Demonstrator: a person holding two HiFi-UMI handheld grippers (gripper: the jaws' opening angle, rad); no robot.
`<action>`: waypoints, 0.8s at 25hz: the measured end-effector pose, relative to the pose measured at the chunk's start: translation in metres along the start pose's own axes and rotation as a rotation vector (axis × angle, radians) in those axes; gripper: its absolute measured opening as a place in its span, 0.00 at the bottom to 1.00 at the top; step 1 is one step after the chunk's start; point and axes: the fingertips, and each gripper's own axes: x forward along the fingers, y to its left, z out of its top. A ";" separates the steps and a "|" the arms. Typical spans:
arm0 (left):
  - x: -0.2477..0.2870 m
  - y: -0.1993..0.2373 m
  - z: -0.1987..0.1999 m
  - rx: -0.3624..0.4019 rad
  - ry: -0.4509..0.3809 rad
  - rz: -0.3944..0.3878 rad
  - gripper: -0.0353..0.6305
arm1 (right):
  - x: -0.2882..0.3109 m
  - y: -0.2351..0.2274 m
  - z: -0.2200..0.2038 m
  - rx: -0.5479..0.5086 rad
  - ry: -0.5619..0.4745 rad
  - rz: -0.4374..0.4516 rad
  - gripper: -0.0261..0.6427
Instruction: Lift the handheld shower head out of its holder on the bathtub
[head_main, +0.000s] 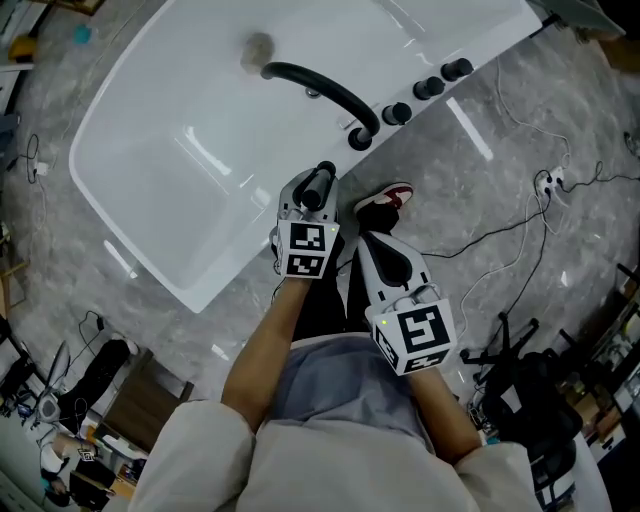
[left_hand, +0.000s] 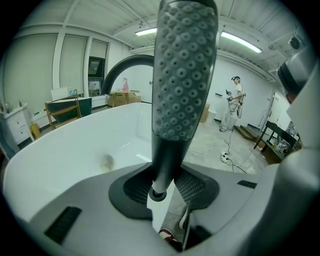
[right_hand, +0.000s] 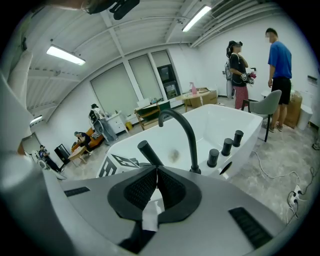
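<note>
The handheld shower head (left_hand: 184, 75) is a dark wand with a studded grey spray face. It stands upright between the pads of my left gripper (left_hand: 162, 186), which is shut on its thin handle. In the head view the left gripper (head_main: 318, 188) holds the wand (head_main: 322, 184) just over the near rim of the white bathtub (head_main: 200, 140). The right gripper view shows the wand (right_hand: 149, 152) as a slanted black stick beside the tub. My right gripper (head_main: 376, 240) hangs over the floor to the right of the left one. Its jaws (right_hand: 156, 186) are shut, pad against pad, with nothing between them.
A curved black faucet (head_main: 325, 90) and three black knobs (head_main: 430, 88) line the tub's near-right rim. A red-and-white shoe (head_main: 388, 197) stands on the grey floor by the tub. Cables and a power strip (head_main: 548, 182) lie to the right. People stand beyond the tub (right_hand: 281, 70).
</note>
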 end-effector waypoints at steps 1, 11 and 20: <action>-0.003 0.000 0.003 0.002 -0.003 -0.005 0.26 | -0.001 -0.001 0.000 0.005 -0.005 -0.003 0.07; -0.047 0.003 0.053 -0.006 -0.085 -0.066 0.26 | -0.004 0.006 0.027 0.000 -0.082 -0.003 0.07; -0.087 -0.002 0.098 0.107 -0.136 -0.115 0.26 | -0.017 0.017 0.061 -0.026 -0.148 0.002 0.07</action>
